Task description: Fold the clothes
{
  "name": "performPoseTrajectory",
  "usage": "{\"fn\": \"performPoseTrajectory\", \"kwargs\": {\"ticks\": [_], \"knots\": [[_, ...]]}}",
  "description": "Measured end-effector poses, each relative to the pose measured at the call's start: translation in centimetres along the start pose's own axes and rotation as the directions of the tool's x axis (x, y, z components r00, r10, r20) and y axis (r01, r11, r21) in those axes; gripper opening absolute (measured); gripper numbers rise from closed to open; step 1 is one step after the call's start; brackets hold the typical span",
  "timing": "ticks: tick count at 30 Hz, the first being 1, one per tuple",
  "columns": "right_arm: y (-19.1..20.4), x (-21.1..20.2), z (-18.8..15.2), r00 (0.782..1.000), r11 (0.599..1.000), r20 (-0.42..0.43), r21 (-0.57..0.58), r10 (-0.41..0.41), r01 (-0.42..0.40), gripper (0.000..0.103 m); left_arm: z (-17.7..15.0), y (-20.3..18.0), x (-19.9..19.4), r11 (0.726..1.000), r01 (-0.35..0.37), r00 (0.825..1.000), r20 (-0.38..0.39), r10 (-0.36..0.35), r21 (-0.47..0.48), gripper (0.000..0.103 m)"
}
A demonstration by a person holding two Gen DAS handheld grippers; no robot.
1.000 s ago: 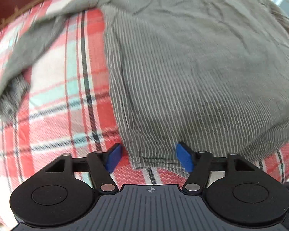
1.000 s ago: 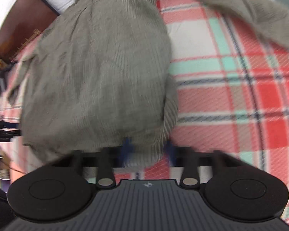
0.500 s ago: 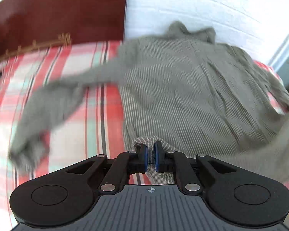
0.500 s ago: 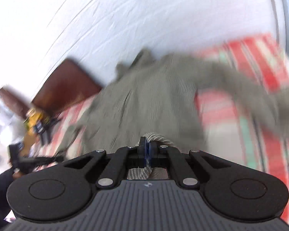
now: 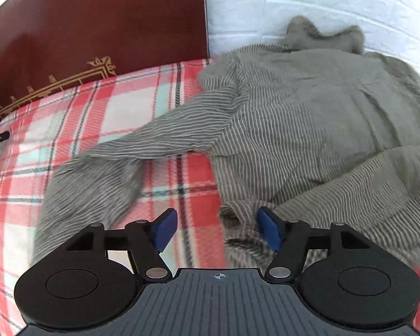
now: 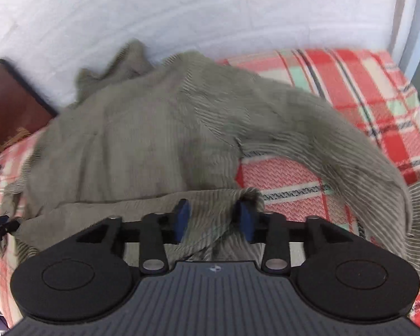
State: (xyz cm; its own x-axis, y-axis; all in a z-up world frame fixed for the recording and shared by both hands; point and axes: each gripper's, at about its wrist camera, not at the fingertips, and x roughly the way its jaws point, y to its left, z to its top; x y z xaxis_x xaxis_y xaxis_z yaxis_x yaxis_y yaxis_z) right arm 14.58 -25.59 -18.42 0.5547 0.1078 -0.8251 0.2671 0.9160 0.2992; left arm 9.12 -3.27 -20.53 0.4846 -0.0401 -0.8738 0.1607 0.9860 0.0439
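Observation:
A grey striped shirt [image 5: 294, 128] lies spread on a red plaid bedspread [image 5: 103, 117], collar toward the white wall. Its left sleeve [image 5: 103, 179] trails out to the left. My left gripper [image 5: 217, 231] is open over the shirt's near hem corner, and the cloth lies loose by the right blue pad [image 5: 268, 231]. In the right wrist view the same shirt [image 6: 142, 134] fills the middle, its other sleeve [image 6: 336, 145] curving to the right. My right gripper [image 6: 211, 221] is open, with the folded-up hem lying loose between its blue pads [image 6: 182, 218].
A dark red wooden headboard [image 5: 98, 28] with gold trim stands at the back left. A white brick wall [image 6: 210, 14] runs behind the bed. The bed's right edge [image 6: 417, 98] shows in the right wrist view, and plaid cover lies bare left of the shirt.
Both grippers, shut on the hem half a second ago, have opened and let it go. The bottom of the shirt now lies bunched up toward the collar.

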Motion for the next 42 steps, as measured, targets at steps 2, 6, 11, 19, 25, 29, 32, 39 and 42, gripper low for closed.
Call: {"fn": "performPoseTrajectory", "kwargs": {"ticks": [2,6,11,19,25,29,32,39,42], "knots": [[0.1,-2.7,-1.0,0.998,1.0,0.06,0.009,0.018,-0.018,0.053,-1.0,0.8,-2.0,1.0,0.016,1.0,0.017,-0.016,-0.016,0.083],[0.2,-5.2,-4.5,0.996,0.999,0.078,0.023,0.032,-0.034,0.058,-4.4,1.1,-4.3,0.995,0.072,0.997,-0.014,-0.073,-0.068,0.089],[0.2,-6.4,-9.7,0.999,0.998,0.032,0.044,0.04,-0.042,0.058,-8.6,-0.5,-3.6,0.991,0.07,0.993,-0.082,-0.079,-0.111,0.089],[1.9,-4.6,-10.8,0.997,0.997,-0.032,0.029,0.073,-0.072,0.058,-4.5,0.6,-1.9,0.991,-0.028,0.999,0.034,0.033,-0.133,0.088],[2.8,-3.9,-10.1,0.995,0.995,-0.045,-0.01,0.094,-0.095,0.058,-2.0,3.5,-2.9,0.976,-0.114,0.989,0.076,0.13,-0.187,0.088],[3.1,-2.8,-10.7,0.991,0.993,-0.068,0.008,0.118,-0.117,0.058,-4.2,3.4,-4.4,0.981,0.015,1.0,0.015,-0.012,-0.192,0.088],[3.7,-1.8,-11.2,0.986,0.99,-0.088,0.016,0.14,-0.139,0.058,-7.6,1.1,-4.2,0.977,0.124,0.987,-0.075,-0.139,-0.174,0.088],[5.7,-0.1,-11.7,0.971,0.981,-0.138,0.004,0.194,-0.195,0.058,-11.5,-2.6,-1.4,0.946,0.167,0.968,-0.137,-0.211,-0.276,0.088],[6.5,0.2,-11.8,0.967,0.978,-0.158,-0.021,0.201,-0.207,0.058,-11.2,-3.1,-0.2,0.941,0.155,0.972,-0.125,-0.2,-0.301,0.088]]}}
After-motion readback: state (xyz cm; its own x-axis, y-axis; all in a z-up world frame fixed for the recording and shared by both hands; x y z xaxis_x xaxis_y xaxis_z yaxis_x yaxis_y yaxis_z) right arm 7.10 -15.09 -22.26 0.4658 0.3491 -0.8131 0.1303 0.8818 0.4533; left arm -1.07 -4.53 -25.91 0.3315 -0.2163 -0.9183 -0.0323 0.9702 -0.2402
